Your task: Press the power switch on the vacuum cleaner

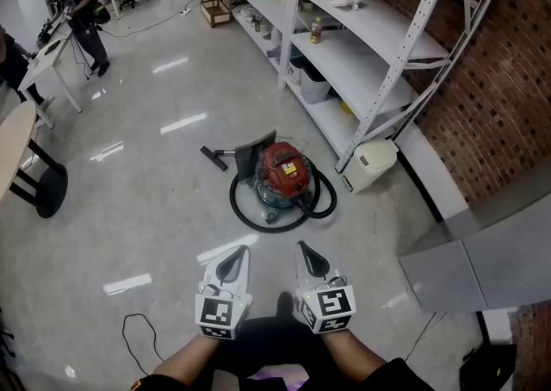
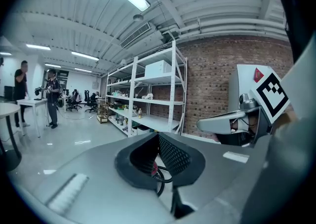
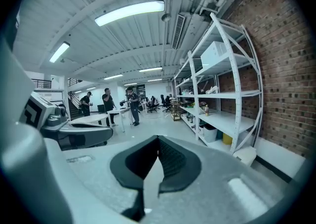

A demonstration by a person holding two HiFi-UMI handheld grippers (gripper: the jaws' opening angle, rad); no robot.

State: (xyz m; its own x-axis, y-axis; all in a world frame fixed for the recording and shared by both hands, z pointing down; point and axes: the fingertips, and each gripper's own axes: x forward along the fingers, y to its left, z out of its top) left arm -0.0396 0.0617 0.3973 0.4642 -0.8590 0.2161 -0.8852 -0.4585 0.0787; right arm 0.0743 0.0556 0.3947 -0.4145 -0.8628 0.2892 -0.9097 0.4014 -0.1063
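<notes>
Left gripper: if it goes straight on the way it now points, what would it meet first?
Probably the round red vacuum cleaner, which shows low between its shut jaws; the depth is unclear.

Vacuum cleaner (image 1: 282, 176) is showing a red top, black hose | my left gripper (image 1: 234, 258) and right gripper (image 1: 310, 256) are showing pale grey, cubes carrying black-and-white square markers | floor (image 1: 155, 208) is gleaming pale grey | shelving (image 1: 362, 53) is showing white | wall (image 1: 482, 122) is showing red-brown brick
</notes>
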